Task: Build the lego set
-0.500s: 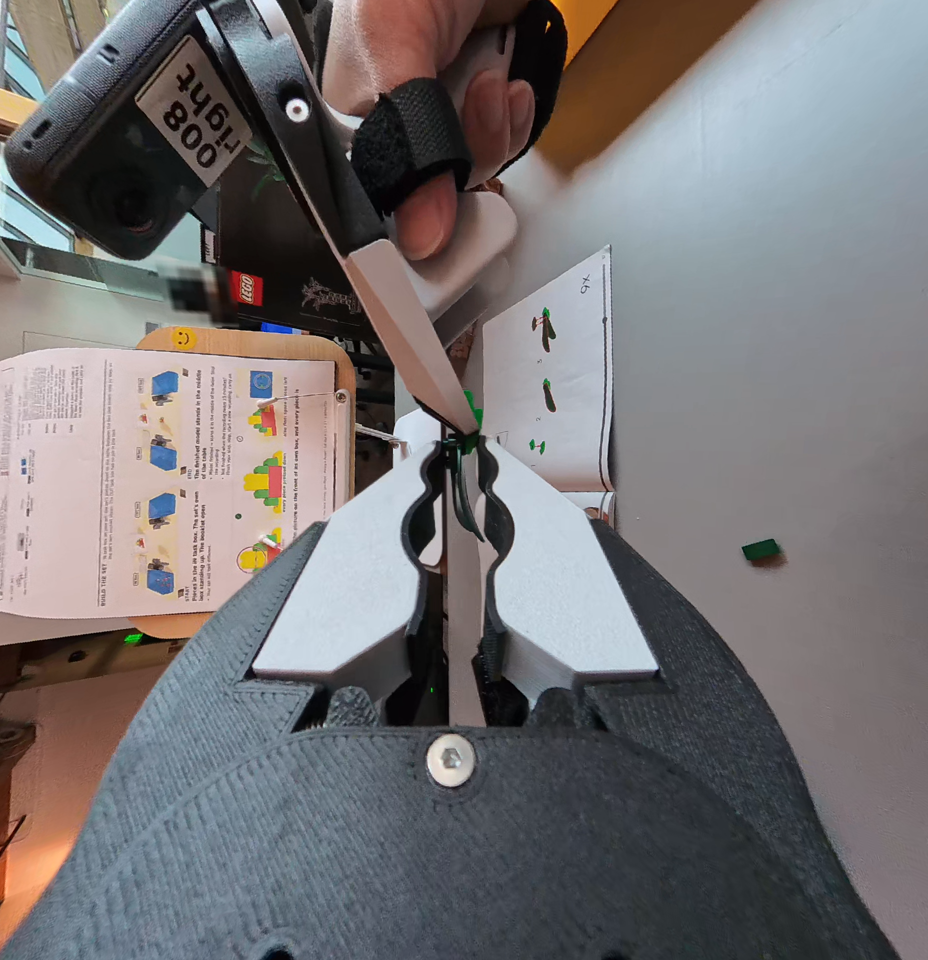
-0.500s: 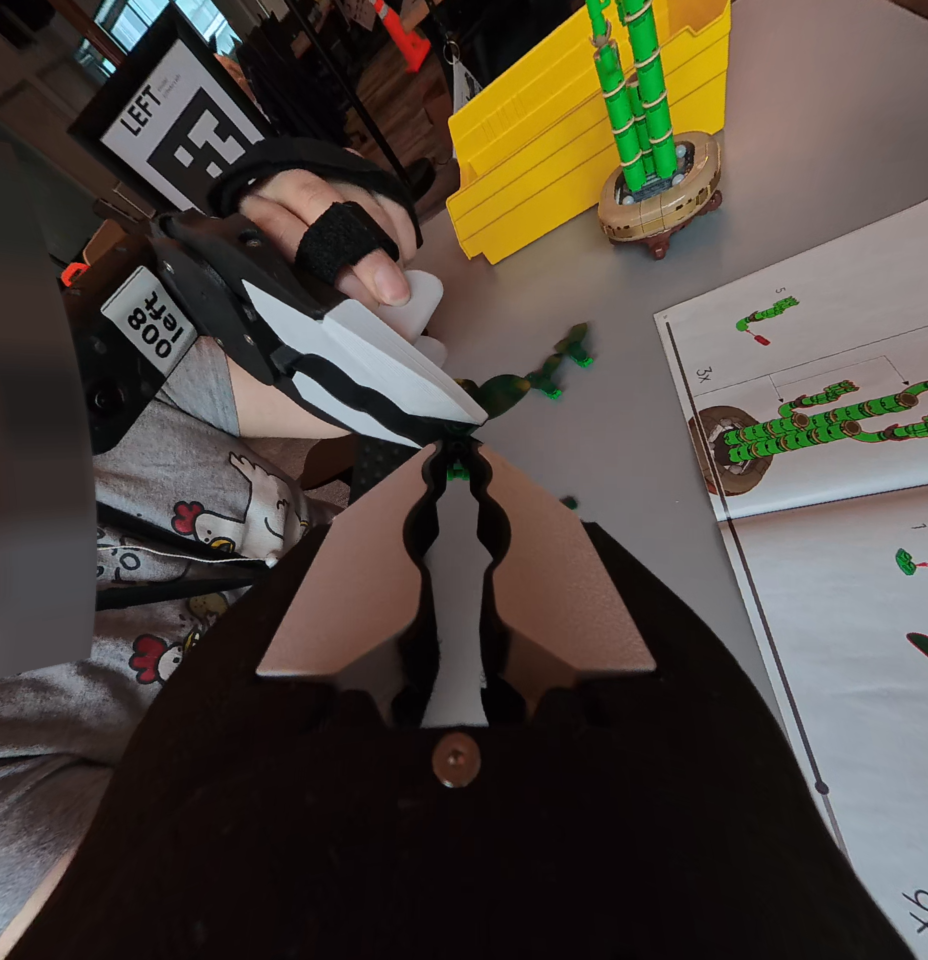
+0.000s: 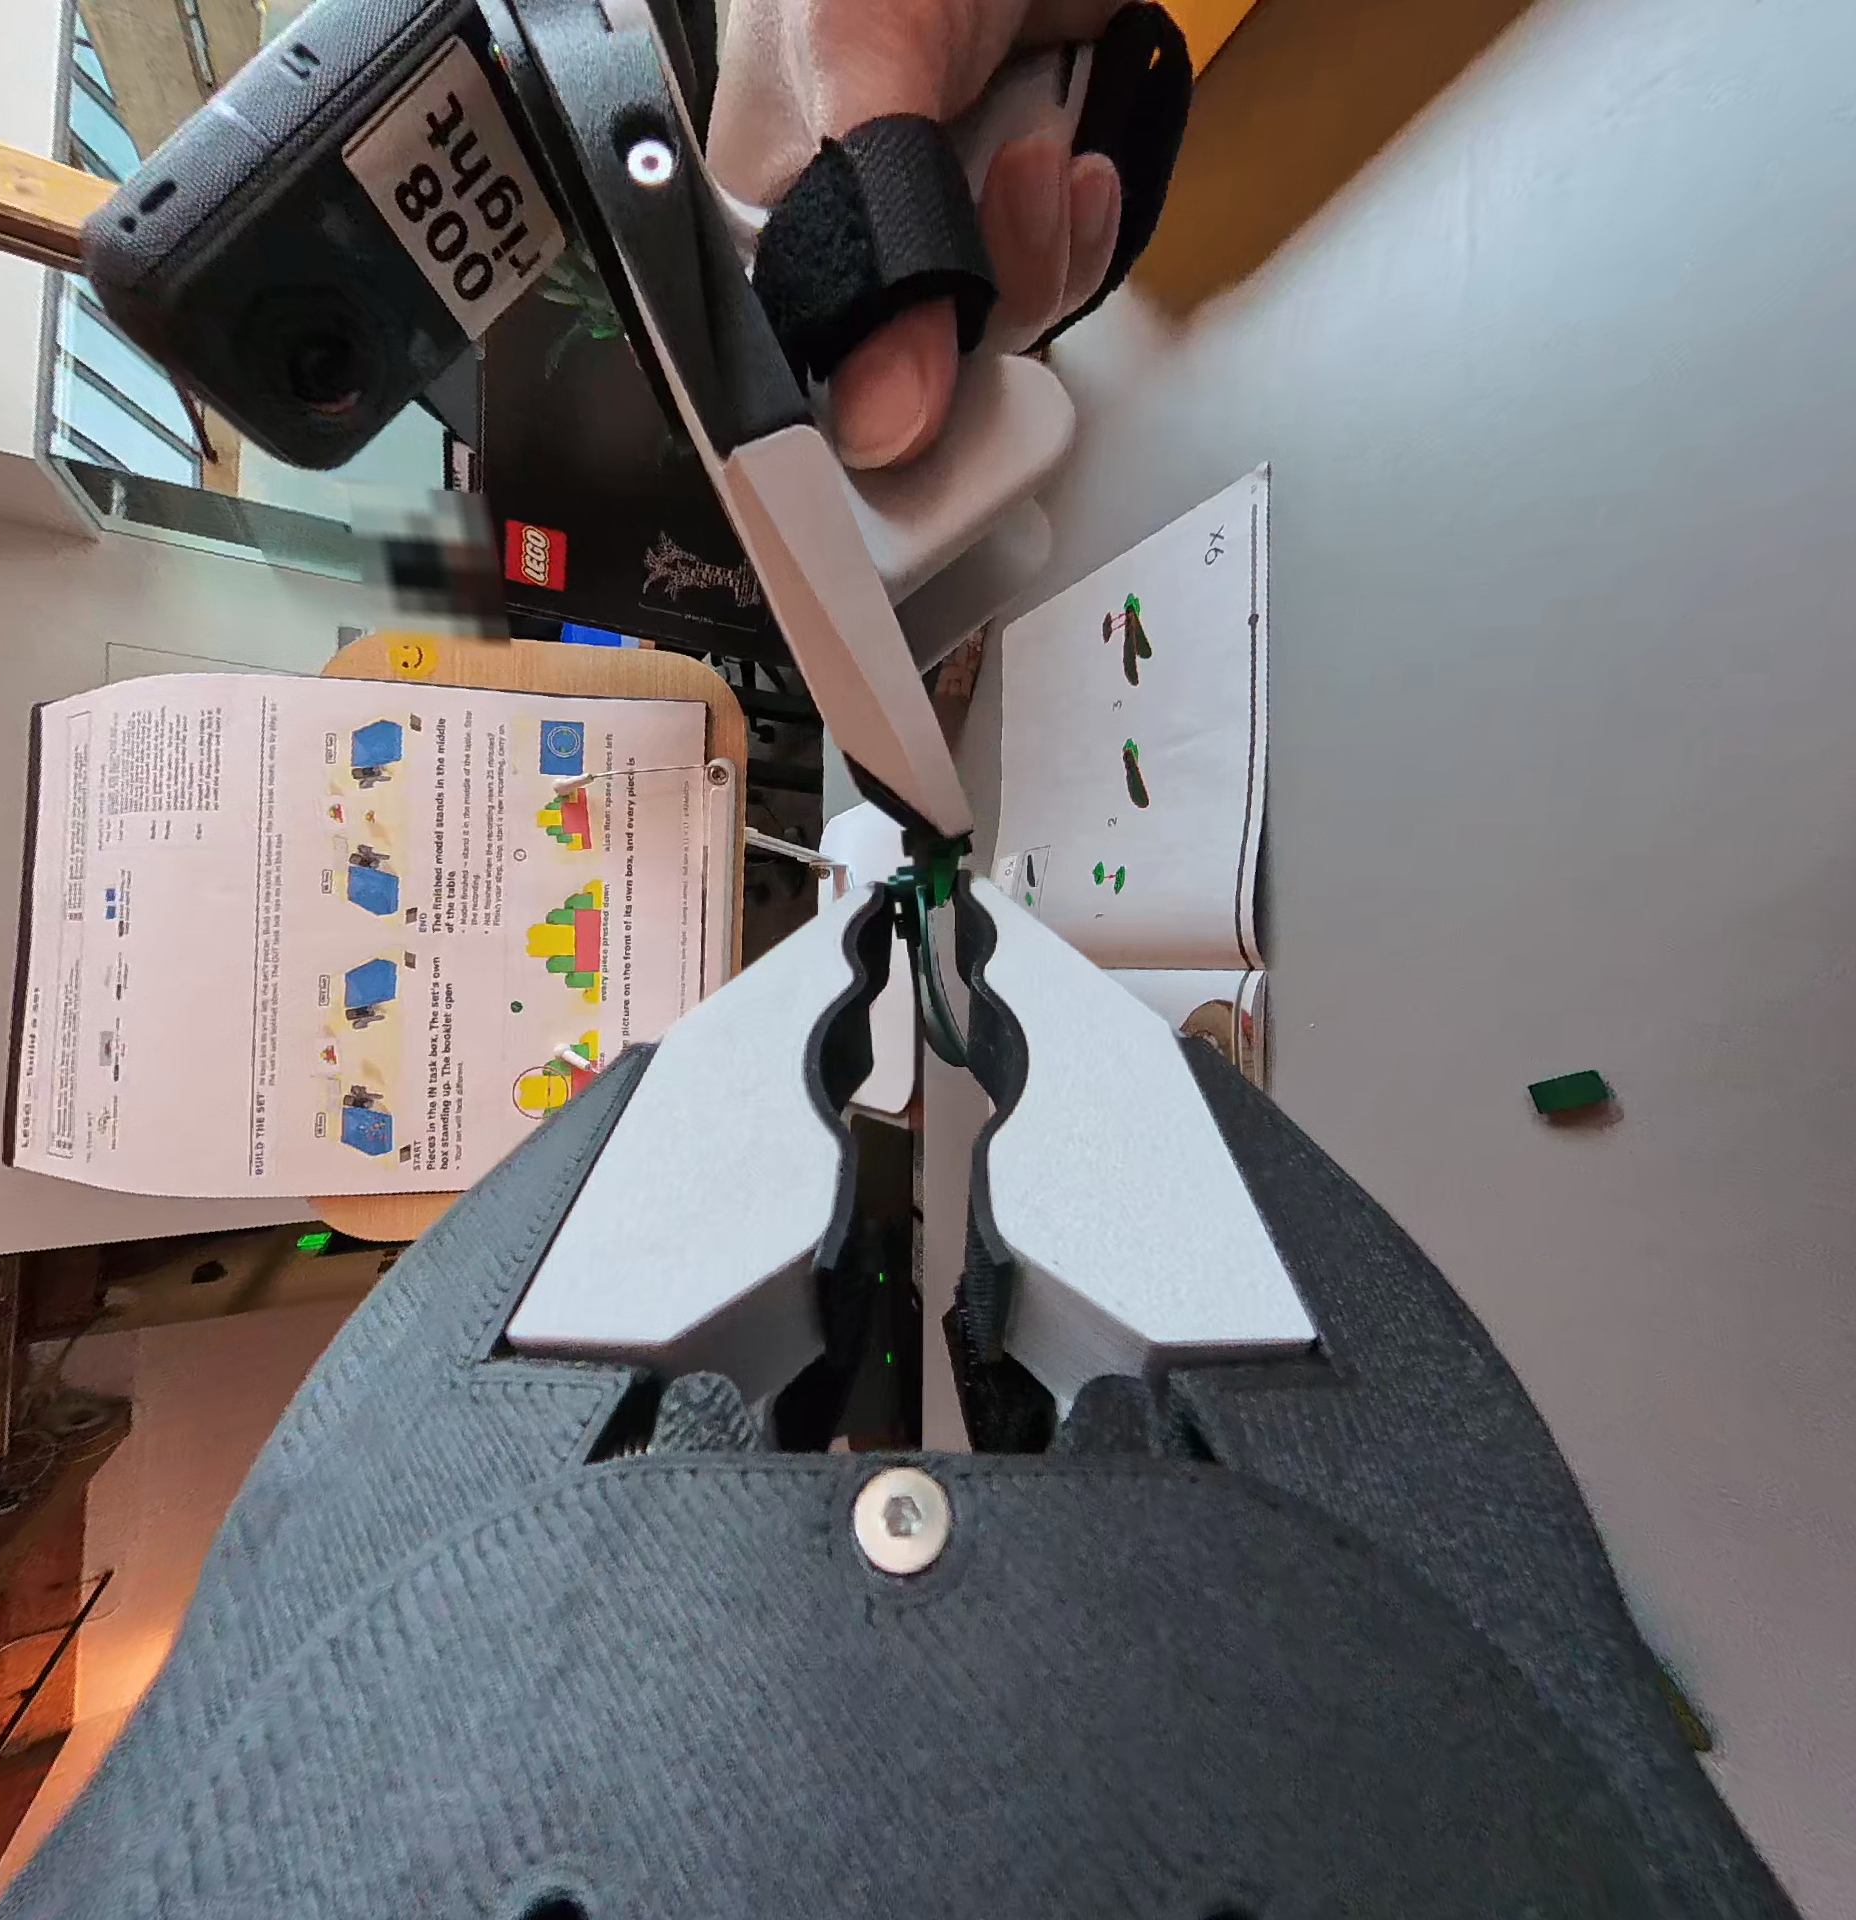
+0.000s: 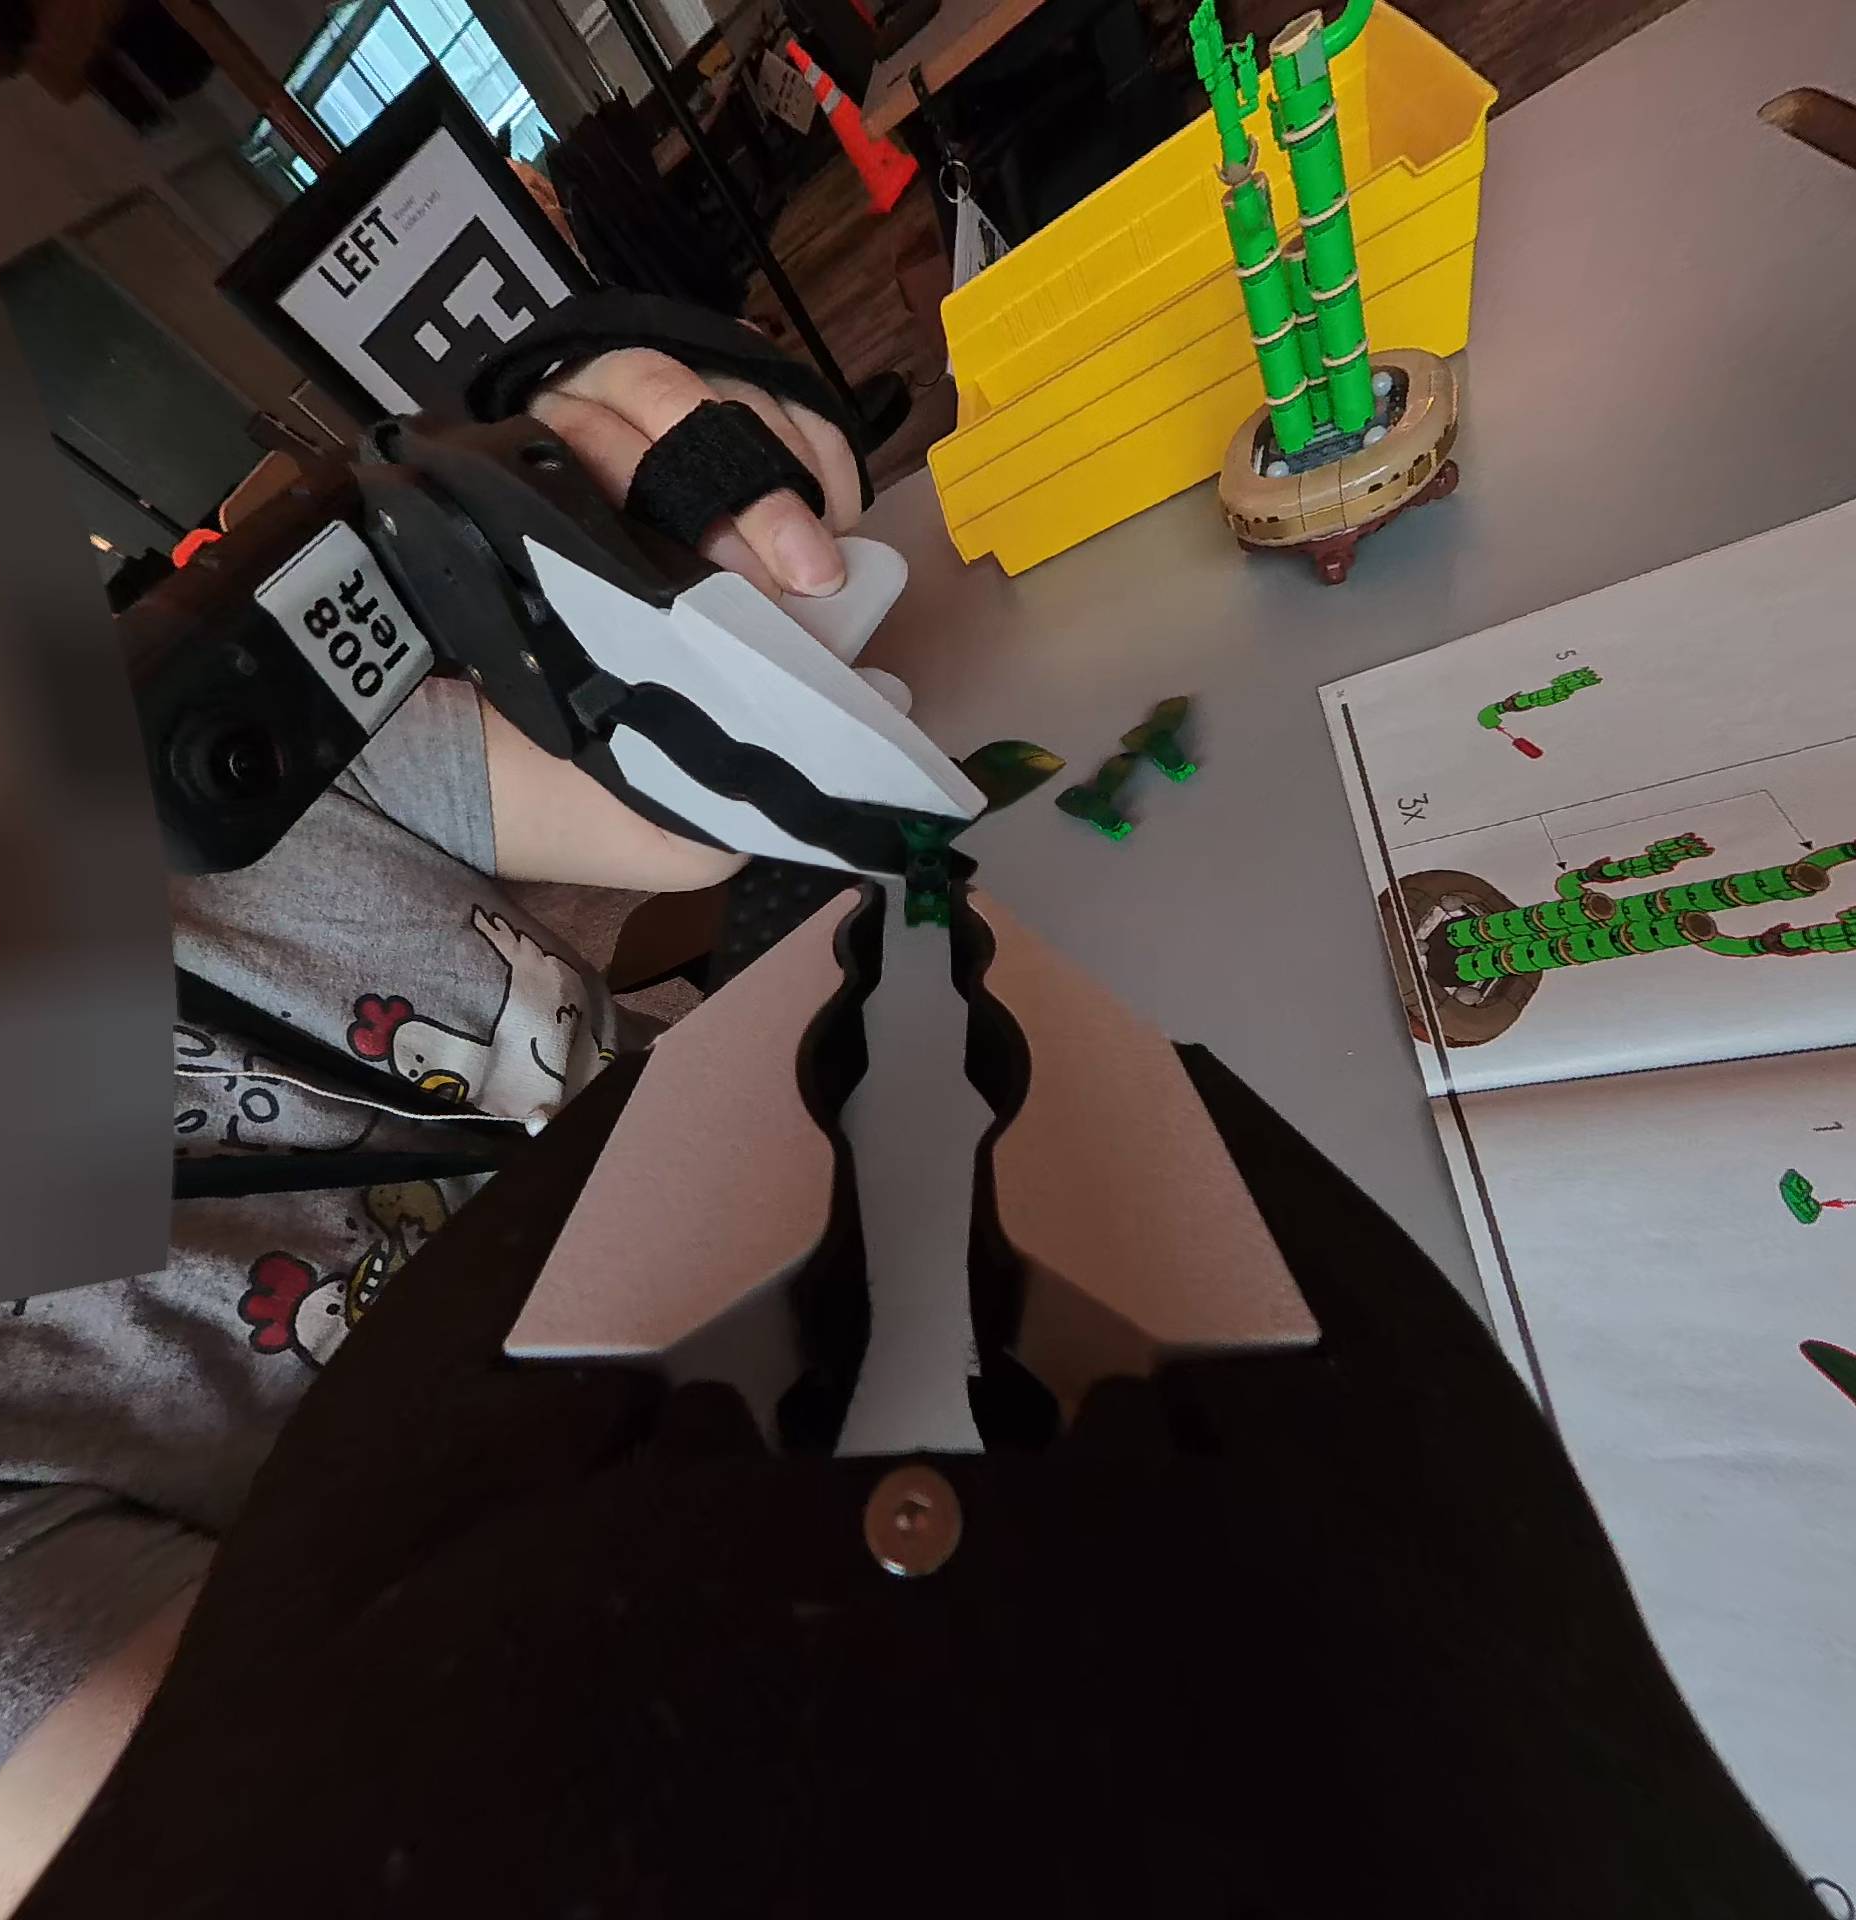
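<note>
My left gripper (image 3: 929, 902) is shut on a dark green leaf piece (image 3: 936, 987) that stands edge-on between its fingers. My right gripper (image 4: 919, 896) is shut on a small green piece (image 4: 922, 902). The two grippers meet tip to tip above the grey table, and the green pieces touch at the tips. In the left wrist view the right gripper (image 3: 932, 828) comes in from above. In the right wrist view the left gripper (image 4: 950, 826) comes in from the left, with the leaf's tip (image 4: 1012, 764) sticking out past it. The joint itself is mostly hidden.
A green bamboo model (image 4: 1308, 312) in a tan pot stands beside a yellow bin (image 4: 1111, 343). Loose green leaf pieces (image 4: 1132, 769) lie on the table. The open booklet (image 4: 1630, 831) lies to the right. A small green tile (image 3: 1571, 1093) lies alone. A printed sheet on a board (image 3: 363, 935) stands behind. The tips of both grippers are at nearly the same place.
Almost nothing: both grippers stay shut and tip to tip with the green pieces together. The right gripper has shifted only slightly.
</note>
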`<state>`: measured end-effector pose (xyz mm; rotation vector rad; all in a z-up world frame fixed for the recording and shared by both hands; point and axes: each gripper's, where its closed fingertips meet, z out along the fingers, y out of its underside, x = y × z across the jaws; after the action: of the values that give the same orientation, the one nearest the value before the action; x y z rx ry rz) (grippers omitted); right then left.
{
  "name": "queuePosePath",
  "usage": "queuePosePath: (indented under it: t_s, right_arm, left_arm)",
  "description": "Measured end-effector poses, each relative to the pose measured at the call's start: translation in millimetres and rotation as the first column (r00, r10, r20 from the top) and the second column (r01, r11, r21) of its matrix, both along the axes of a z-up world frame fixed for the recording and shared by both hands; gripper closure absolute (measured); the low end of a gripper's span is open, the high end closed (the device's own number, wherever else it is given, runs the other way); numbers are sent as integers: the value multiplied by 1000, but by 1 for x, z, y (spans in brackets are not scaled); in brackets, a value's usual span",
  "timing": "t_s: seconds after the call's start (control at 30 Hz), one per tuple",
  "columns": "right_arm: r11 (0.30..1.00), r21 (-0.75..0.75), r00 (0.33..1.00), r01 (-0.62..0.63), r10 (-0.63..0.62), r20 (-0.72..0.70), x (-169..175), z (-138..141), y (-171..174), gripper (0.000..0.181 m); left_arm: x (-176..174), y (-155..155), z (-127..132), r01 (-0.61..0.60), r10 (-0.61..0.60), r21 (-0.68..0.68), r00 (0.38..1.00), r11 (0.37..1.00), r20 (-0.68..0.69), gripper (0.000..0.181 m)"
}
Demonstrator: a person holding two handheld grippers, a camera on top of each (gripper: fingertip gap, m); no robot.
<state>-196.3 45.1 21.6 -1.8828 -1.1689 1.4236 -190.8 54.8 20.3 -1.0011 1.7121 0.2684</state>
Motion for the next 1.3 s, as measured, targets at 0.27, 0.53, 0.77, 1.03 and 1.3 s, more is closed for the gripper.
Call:
queuePosePath:
  t_s: [0.27,0.53,0.77,1.03,1.3]
  right_arm:
    - [992,104,997,77,-75,-32,8,9,13,163]
    - [929,251,959,273,-242,-147,30,36,41,163]
    - [782,421,888,459,-386,-251,61,67,58,164]
    - [628,516,810,583,-497,-310,94,88,64,166]
    - [560,540,772,628,-535,-342,111,95,66,168]
  left_arm:
    - [-8,8,8,-28,29,-11,999,1000,35,171]
    - [-16,14,13,-55,55,-5,997,998,46,171]
    - [-18,14,14,-42,44,-33,997,999,64,171]
    - [-15,7,16,-8,14,-73,996,997,90,171]
    - [-19,14,13,-54,55,-35,997,998,51,171]
